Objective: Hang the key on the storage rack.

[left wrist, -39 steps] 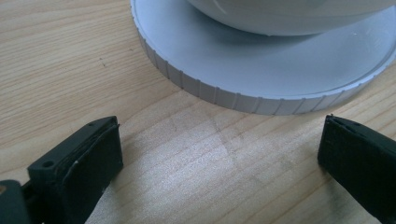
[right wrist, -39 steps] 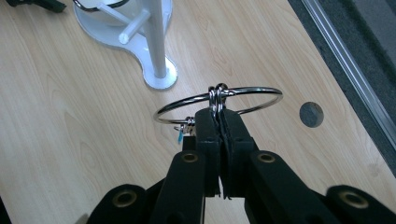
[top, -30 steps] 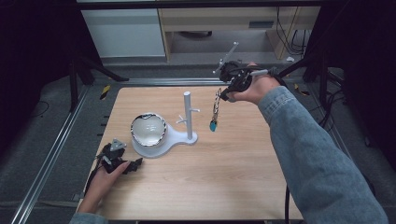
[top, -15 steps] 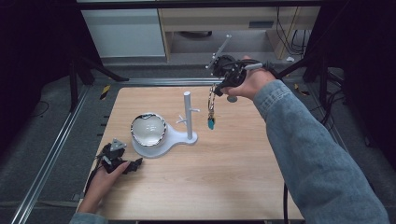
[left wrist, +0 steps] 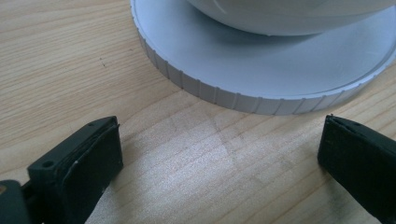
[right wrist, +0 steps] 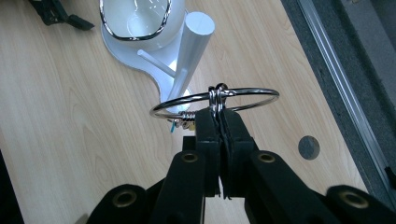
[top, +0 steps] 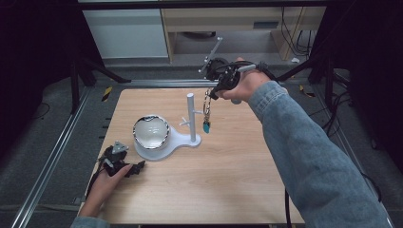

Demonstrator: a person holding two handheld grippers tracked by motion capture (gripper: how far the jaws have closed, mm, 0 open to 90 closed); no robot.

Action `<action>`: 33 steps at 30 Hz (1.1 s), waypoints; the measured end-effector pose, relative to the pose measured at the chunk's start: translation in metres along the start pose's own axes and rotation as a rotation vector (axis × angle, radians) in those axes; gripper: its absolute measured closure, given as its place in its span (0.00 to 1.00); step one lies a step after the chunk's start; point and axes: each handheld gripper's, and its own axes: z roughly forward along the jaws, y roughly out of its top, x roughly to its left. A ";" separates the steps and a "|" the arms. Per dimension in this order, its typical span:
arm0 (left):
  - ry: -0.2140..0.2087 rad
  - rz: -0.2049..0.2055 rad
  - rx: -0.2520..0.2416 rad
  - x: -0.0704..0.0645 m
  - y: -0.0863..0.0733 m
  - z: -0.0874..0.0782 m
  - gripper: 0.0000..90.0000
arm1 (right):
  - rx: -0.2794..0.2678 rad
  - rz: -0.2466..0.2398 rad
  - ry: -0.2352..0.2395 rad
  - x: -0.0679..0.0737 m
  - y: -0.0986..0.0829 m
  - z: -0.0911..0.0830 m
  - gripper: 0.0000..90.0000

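Observation:
A white stand has an upright post (top: 191, 116) (right wrist: 194, 42) with short side pegs and a shiny-rimmed bowl (top: 151, 132) (right wrist: 135, 18) on its base (left wrist: 261, 65). My right gripper (top: 212, 93) (right wrist: 219, 116) is shut on a silver ring (top: 207, 102) (right wrist: 215, 100), held in the air just right of the post. A teal charm (top: 206, 127) dangles from the ring. My left gripper (top: 137, 166) (left wrist: 219, 144) lies open on the table just in front of the stand's base, with nothing between its fingers (left wrist: 93, 154).
The wooden table (top: 228, 180) has bare room at the front and right. A small round hole (right wrist: 308, 147) is in the tabletop near the right edge. Metal rails (top: 52, 156) run along the table's sides, and cabinets stand behind.
My right gripper has carried the ring and charm leftward, closer to the post. The left hand and its gripper have stayed put.

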 end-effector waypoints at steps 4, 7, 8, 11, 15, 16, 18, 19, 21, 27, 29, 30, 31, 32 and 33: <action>0.000 0.003 0.002 0.000 0.000 0.000 0.00 | 0.005 -0.009 0.007 0.002 0.002 0.004 0.97; 0.000 0.000 0.000 0.000 0.000 0.000 0.00 | 0.011 -0.009 0.011 0.004 0.003 0.007 0.97; 0.000 0.003 0.003 0.000 0.000 0.000 0.00 | 0.015 -0.016 0.013 0.004 0.004 0.009 0.97; -0.001 0.001 0.000 0.000 0.000 0.000 0.00 | 0.019 -0.016 0.018 0.005 0.005 0.013 0.97; -0.002 0.004 0.003 0.000 0.000 0.000 0.00 | 0.027 -0.017 0.025 0.006 0.006 0.020 0.97; -0.001 0.004 0.003 0.000 0.000 0.000 0.00 | 0.032 -0.013 0.028 0.006 0.006 0.021 0.97; -0.002 0.005 0.003 0.000 0.000 0.000 0.00 | 0.043 -0.013 0.033 0.004 0.006 0.027 0.97; -0.002 0.005 0.003 0.000 0.000 0.000 0.00 | 0.043 -0.013 0.033 0.004 0.006 0.027 0.97; -0.002 0.005 0.002 0.000 0.000 0.000 0.00 | 0.048 -0.013 0.034 0.004 0.007 0.030 0.97; -0.004 0.007 0.002 0.001 0.000 0.000 0.00 | 0.060 -0.009 0.048 0.002 0.010 0.040 0.97; -0.005 0.008 0.002 0.001 0.000 0.000 0.00 | 0.063 -0.012 0.051 0.001 0.011 0.043 0.97; -0.005 0.008 0.002 0.001 0.000 0.000 0.00 | 0.065 -0.014 0.055 0.001 0.011 0.045 0.97; -0.005 0.008 0.002 0.001 0.000 0.000 0.00 | 0.070 -0.014 0.055 0.001 0.012 0.046 0.97; -0.005 0.007 0.002 0.001 0.000 0.000 0.00 | 0.072 -0.015 0.058 0.000 0.012 0.048 0.97; -0.005 0.007 0.002 0.001 0.000 0.000 0.00 | 0.072 -0.015 0.058 0.000 0.012 0.048 0.97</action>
